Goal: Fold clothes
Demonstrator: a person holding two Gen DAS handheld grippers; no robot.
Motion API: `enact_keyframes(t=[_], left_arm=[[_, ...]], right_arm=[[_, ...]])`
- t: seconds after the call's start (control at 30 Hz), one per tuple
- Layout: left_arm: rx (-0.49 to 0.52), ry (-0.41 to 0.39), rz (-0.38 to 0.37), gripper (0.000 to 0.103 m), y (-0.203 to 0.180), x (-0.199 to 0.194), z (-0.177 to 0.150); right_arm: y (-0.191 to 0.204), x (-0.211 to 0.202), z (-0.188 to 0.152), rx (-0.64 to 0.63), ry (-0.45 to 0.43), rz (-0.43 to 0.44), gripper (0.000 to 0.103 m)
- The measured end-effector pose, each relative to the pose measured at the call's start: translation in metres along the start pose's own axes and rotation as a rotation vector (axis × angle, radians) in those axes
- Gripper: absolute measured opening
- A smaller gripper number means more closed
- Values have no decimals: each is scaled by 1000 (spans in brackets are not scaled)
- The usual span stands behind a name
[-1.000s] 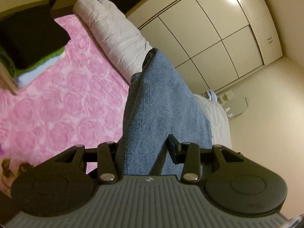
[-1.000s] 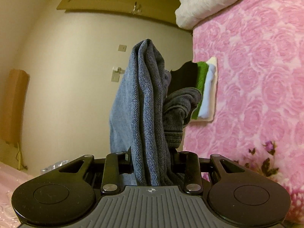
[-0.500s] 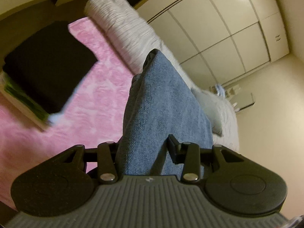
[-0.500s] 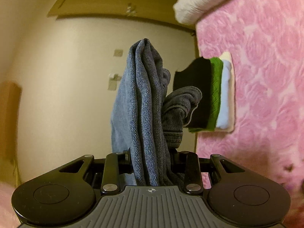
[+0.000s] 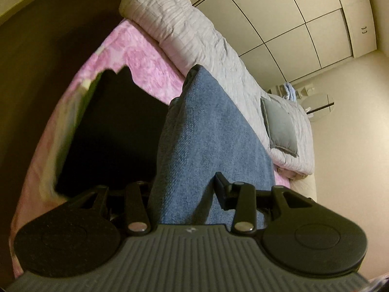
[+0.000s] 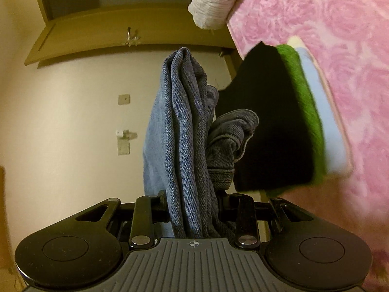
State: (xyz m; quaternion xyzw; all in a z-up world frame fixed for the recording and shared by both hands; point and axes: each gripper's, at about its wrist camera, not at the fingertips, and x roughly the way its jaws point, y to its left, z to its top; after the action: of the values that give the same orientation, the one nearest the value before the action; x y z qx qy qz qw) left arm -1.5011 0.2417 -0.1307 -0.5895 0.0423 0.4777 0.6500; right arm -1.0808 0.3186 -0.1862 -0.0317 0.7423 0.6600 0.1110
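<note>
The bed [image 5: 155, 82], under its pink rose cover, fills the scene, with a rolled pale quilt [image 5: 194, 31] along its far side and a small grey cushion [image 5: 279, 126] on the quilt's right end. Nearer, on the pink cover, sits a stack [image 6: 279, 126] of folded clothes: black on top, green under it, then pale blue. Held up in the air in front of the stack are the jeans [image 5: 211, 141], folded into a thick bundle and carried between both tools. The left gripper [image 5: 184, 187] is clamped on a broad, flat fold of the denim, its jaws set fairly wide around the thickness. The right gripper [image 6: 192, 199] pinches a narrower bunch of layers, with a loose waistband or hem part bulging out to the right of the jaws. To my eye the bundle is on its way onto the stack. The risk lies in that loose part: it is not caught in the right jaws, so it could drop, drag over the black garment and pull the fold open. A bundle set down off centre could also tip the stack or skew its top layer. If one tool lets go ahead of the other, the heavy denim could swing and unfold.
</note>
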Motion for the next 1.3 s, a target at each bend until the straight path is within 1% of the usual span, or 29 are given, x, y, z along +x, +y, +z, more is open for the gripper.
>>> enact_keyframes(t=[0.07,0.2,0.33,0.53,0.6,0.63,0.67,0.7,0.73,0.8,0.87,0.93,1.0,1.07,1.1,1.13,1.17,1.23,1.3], left_arm=[[0,2,-3,37,12,6,13],[-33,28,-8,37,36,25,38],[-29,47,4,37,47,46,60],[-47,56,13,37,67,67,75],[-56,61,38,38,76,77,77],[-63,66,57,38,82,83,76],[-81,74,71,39,88,89,74],[-99,73,72,42,95,94,70],[-115,63,62,43,97,93,69],[-138,41,47,43,99,87,68],[-123,8,83,43,97,75,69],[-100,-69,163,41,91,53,69],[-53,-157,254,40,79,25,63],[7,-211,287,39,62,4,52],[49,-221,290,39,50,-4,44],[91,-209,292,39,39,-5,36],[134,-198,294,39,29,-5,27],[223,-156,312,39,11,2,10],[291,-137,369,39,5,17,-3]], right_arm=[[0,18,13,4,-8,-13,32],[-5,47,33,8,-17,-55,32],[-16,68,52,32,-29,-88,32],[-28,88,76,48,-39,-133,32],[-34,96,84,51,-44,-158,35],[-37,100,87,47,-51,-187,41],[-39,105,90,33,-59,-239,50],[-42,110,92,14,-66,-298,53],[-44,112,94,2,-76,-328,54],[-44,111,92,-15,-102,-339,55],[-38,104,90,-40,-134,-361,55],[-27,91,84,-104,-179,-403,56],[-12,74,77,-201,-240,-469,56],[4,61,65,-343,-279,-545,55],[15,56,56,-428,-283,-579,55],[24,54,45,-517,-280,-607,54],[33,55,34,-613,-264,-632,49],[46,67,10,-769,-201,-683,44],[50,84,-9,-886,-141,-720,42]])
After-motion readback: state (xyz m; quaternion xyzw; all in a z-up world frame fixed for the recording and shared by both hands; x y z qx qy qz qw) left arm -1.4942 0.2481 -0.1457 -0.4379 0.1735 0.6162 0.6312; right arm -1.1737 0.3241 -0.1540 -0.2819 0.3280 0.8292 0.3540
